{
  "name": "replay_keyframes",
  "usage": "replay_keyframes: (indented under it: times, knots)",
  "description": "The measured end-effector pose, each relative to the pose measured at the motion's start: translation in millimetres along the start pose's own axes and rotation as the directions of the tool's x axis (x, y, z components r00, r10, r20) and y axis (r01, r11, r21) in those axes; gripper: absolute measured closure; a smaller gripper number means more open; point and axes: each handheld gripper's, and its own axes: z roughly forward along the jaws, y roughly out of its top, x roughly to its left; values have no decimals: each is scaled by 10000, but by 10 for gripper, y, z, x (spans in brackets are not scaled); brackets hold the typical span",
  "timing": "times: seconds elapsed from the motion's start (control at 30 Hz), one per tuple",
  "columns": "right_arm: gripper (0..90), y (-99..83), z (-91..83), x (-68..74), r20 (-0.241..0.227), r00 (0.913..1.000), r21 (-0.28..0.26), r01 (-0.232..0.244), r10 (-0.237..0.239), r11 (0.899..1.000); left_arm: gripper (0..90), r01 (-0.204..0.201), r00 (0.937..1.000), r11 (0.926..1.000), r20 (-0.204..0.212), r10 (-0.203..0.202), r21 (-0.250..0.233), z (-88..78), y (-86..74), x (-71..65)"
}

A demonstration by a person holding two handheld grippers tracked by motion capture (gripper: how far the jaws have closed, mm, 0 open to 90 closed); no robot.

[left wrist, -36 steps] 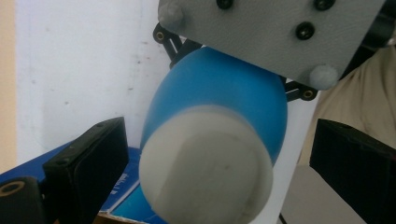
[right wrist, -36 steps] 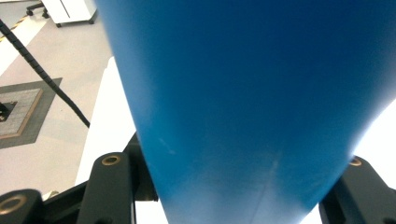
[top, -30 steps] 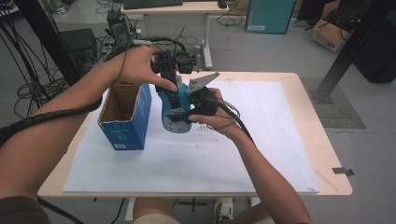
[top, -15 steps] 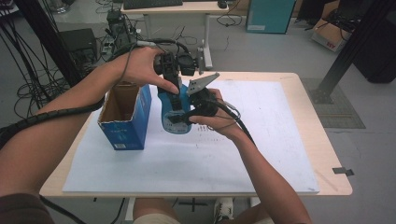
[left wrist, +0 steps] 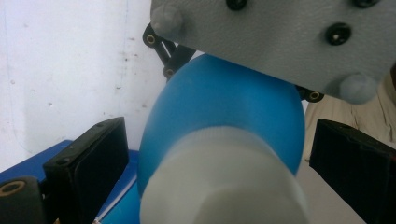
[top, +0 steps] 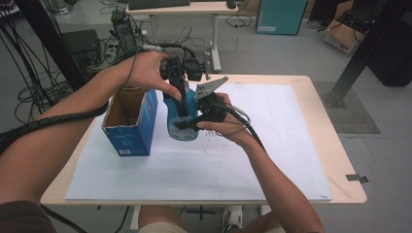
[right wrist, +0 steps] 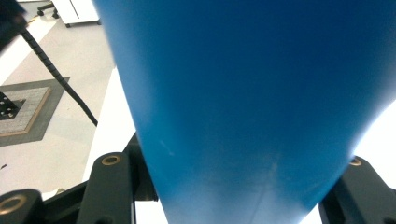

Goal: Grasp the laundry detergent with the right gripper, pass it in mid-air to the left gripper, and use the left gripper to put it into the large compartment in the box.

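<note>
1. I've got the blue bottle standing upright on the white sheet, just right of the open blue carton, nearly touching its side.
2. My right gripper comes in from the right, low on the bottle; in the right gripper view its black jaws sit hard against both flanks of the blue body, pinching it.
3. My left gripper hangs over the bottle from above. In the left gripper view the white cap sits between the two pads, with a sliver of gap on each side, so those jaws are spread, not biting.
4. The grey plate of the right gripper crowds in just behind the bottle's shoulder in that view. Tight there.
5. Room to move: the sheet to the right of the bottle lies bare, well out to the table's right edge, and the front strip toward me is bare too.
6. To the left the carton's wall hems the bottle in; the carton itself stands near the table's left edge.
7. The far table edge runs close behind my left hand.
</note>
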Motion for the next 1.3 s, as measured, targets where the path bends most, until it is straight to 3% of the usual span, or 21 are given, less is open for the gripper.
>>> replay_keyframes:
  times: [0.13,0.17,0.23,0.27,0.37,0.43,0.47,0.87,1.3]
  knots:
    - [423,6,-6,-27,102,9993,-14,364,-364,9993,51,-23,10000,10000,8,23,15,6,7,4]
    - [423,2,-6,-12,55,9999,-24,95,-95,10000,51,-58,10000,10000,-30,58,5,10,8,3]
    - [423,-2,-15,-16,104,9999,-15,53,-53,10000,51,24,10000,9999,64,-25,99,18,22,8]
    - [423,1,-27,-55,316,9978,-62,585,-583,9983,50,24,10000,9999,64,-25,99,18,22,8]
    - [423,8,-45,-46,433,9967,137,684,-689,9976,50,23,10000,10000,12,-23,87,19,37,1]
    - [423,6,-43,-33,399,9974,80,599,-601,9982,51,46,10000,10000,26,-46,85,14,49,-10]
    - [423,1,-18,6,64,10000,-63,38,-37,10000,50,83,9999,9999,70,-84,96,18,57,-20]
    - [423,1,-34,4,147,9998,13,145,-145,9999,51,55,9999,9999,-88,-56,-122,-4,51,-51]
    - [423,5,-27,22,160,9998,-19,101,-101,9999,52,6,10000,10000,-74,-6,35,-11,34,-53]
